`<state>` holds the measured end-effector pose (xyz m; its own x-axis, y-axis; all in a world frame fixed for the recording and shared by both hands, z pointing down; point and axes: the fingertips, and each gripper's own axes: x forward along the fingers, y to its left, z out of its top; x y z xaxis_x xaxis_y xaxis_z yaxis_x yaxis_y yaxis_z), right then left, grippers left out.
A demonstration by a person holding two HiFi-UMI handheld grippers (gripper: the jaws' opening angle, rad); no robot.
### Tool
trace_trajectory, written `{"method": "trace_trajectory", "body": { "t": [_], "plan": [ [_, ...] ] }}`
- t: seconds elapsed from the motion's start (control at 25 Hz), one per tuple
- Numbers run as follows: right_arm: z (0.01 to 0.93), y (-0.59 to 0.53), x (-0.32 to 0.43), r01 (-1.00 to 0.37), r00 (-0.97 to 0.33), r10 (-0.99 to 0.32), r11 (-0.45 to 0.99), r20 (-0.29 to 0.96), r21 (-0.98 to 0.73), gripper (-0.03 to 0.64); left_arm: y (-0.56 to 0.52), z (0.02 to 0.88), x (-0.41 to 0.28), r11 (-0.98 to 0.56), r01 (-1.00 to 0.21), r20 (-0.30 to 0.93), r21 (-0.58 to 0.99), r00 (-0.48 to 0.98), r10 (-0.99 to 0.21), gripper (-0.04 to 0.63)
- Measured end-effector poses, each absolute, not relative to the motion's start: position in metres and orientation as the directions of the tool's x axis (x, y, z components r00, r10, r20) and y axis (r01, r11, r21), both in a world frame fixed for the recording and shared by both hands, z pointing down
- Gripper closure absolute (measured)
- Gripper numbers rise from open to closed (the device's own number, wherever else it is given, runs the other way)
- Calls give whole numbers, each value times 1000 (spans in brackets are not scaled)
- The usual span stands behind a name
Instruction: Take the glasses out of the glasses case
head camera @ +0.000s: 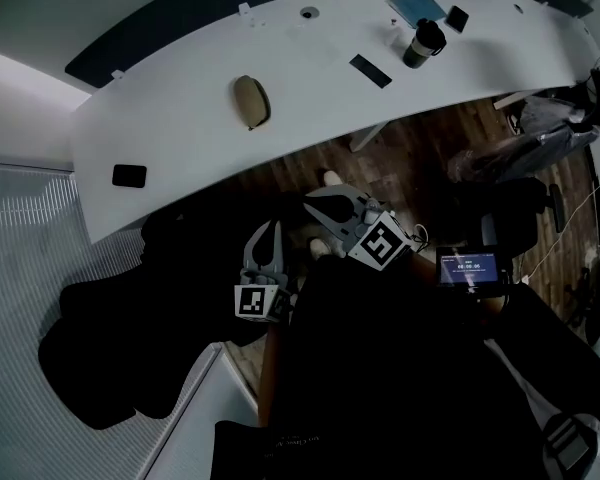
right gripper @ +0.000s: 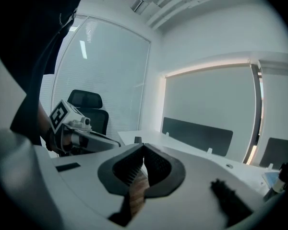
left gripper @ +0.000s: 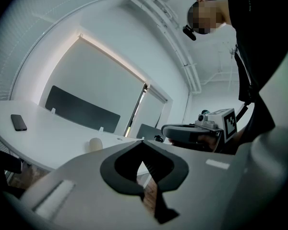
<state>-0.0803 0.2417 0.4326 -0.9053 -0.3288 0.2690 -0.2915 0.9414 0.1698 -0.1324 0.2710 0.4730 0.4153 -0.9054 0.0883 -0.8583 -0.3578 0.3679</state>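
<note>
Tan and oval, the case (head camera: pixel 251 100) is lying on the white worktop (head camera: pixel 180 118), closed as far as we can tell. It is sitting near the middle of the worktop, well apart from both our tools. We are holding the left gripper (head camera: pixel 269 230) and the right gripper (head camera: pixel 320 206) side by side short of the worktop's near edge, over the wooden floor (head camera: pixel 410 158). Both are pointing towards the worktop.

In the left gripper view the jaws are meeting at their tips with nothing between them. Past them the case is showing as a small pale lump on the worktop. In the right gripper view the jaws are likewise pressing together, empty, with their ribbed pads touching. Each gripper is showing in the other's view, marker cube and all.

Other things are sitting on the worktop. A black phone (head camera: pixel 129 176) is lying near the left end, and a flat black slab (head camera: pixel 370 70) is lying to the right of the case. A dark cup (head camera: pixel 424 43) is standing beyond the slab. A blue book (head camera: pixel 416 8) is lying at the far edge, with a small black object (head camera: pixel 457 18) just beside it. A black chair (head camera: pixel 525 213) is standing on the floor at the right, and a small lit screen (head camera: pixel 468 266) is glowing just right of the right gripper.
</note>
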Motion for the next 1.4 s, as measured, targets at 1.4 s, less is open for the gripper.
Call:
{"method": "trace_trajectory", "body": {
  "t": [1.4],
  "plan": [
    [486, -52, -61, -247, -926, -226, 968, 301, -33, 609, 5, 558, -148, -108, -986, 491, 130, 159, -857, 586]
  ]
}}
